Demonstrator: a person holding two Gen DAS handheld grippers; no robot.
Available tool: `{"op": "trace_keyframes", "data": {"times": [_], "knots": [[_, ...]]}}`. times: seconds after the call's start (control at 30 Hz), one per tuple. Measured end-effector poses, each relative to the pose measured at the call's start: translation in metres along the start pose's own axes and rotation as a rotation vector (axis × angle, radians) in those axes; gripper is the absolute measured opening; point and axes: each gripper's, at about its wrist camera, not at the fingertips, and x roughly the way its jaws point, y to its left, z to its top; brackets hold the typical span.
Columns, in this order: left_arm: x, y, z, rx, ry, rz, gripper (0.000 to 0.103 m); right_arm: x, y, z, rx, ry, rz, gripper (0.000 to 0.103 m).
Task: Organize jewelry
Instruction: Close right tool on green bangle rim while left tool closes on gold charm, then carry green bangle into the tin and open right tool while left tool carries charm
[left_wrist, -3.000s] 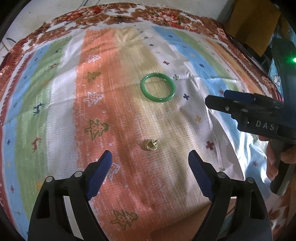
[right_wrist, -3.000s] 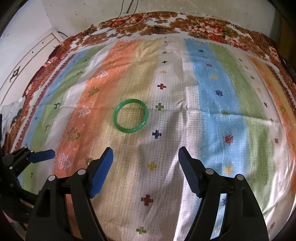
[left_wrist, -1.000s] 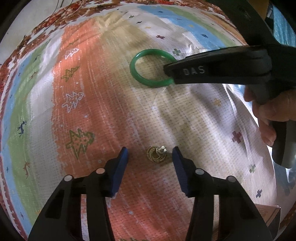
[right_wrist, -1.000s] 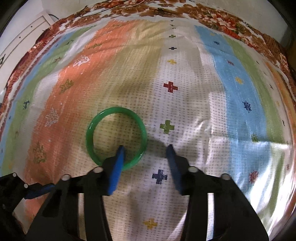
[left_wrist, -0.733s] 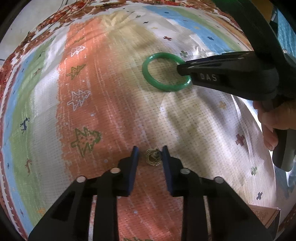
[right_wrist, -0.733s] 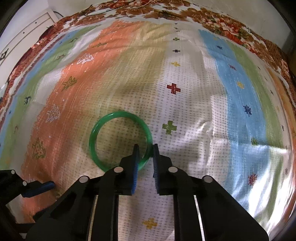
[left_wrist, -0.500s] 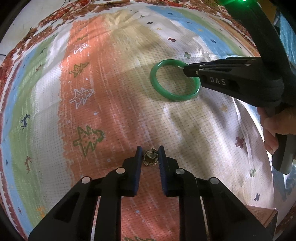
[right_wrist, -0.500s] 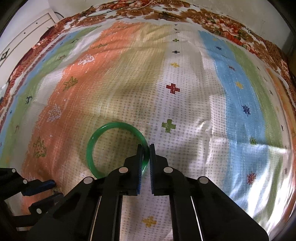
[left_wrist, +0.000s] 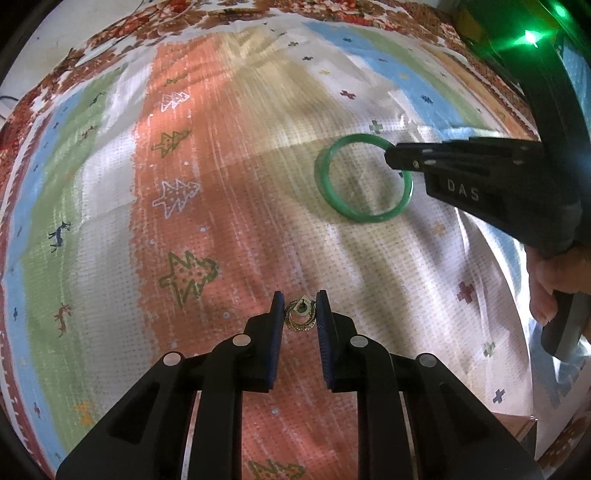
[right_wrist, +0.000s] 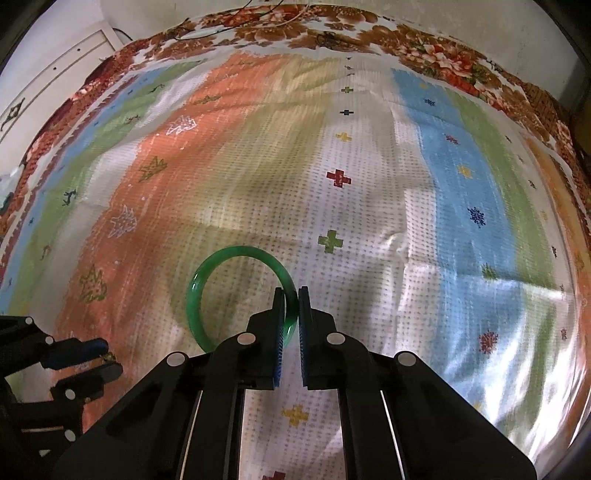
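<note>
A small gold earring (left_wrist: 300, 320) sits between the blue pads of my left gripper (left_wrist: 300, 308), which is shut on it, low over the striped cloth. My right gripper (right_wrist: 291, 301) is shut on the right side of a green jade bangle (right_wrist: 207, 273), which looks lifted a little off the cloth. In the left wrist view the bangle (left_wrist: 332, 188) hangs from the right gripper (left_wrist: 393, 160) at the upper right. In the right wrist view the left gripper (right_wrist: 99, 354) shows at the lower left.
A striped cloth (right_wrist: 369, 206) with small crosses and tree figures covers the whole surface, with a floral border (right_wrist: 424, 48) at the far edge. A white panel (right_wrist: 48, 70) stands at the far left. A brown box corner (left_wrist: 517, 428) shows at the lower right of the left wrist view.
Both grippers came down onto the cloth and closed, the left on the gold earring, the right on the bangle's rim. Both pieces have since risen slightly with the grippers.
</note>
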Motion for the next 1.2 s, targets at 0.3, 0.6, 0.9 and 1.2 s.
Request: {"op": "trace_keyframes", "data": {"times": [0.3, 0.6, 0.9, 1.2], "knots": [[-0.016, 0.003, -0.002, -0.033, -0.035, 0.000, 0.017, -0.017, -0.002, -0.011, -0.003, -0.017, -0.013, 0.008], [-0.040, 0.002, -0.008, -0.059, -0.089, 0.005, 0.017, -0.048, 0.001, -0.019, -0.008, -0.070, -0.017, 0.008], [-0.066, 0.006, -0.016, -0.108, -0.151, 0.013, 0.017, -0.085, 0.009, -0.035, -0.029, -0.131, 0.003, 0.008], [-0.091, 0.008, -0.026, -0.149, -0.206, 0.009, 0.017, -0.115, 0.014, -0.053, -0.032, -0.179, 0.025, 0.008]]}}
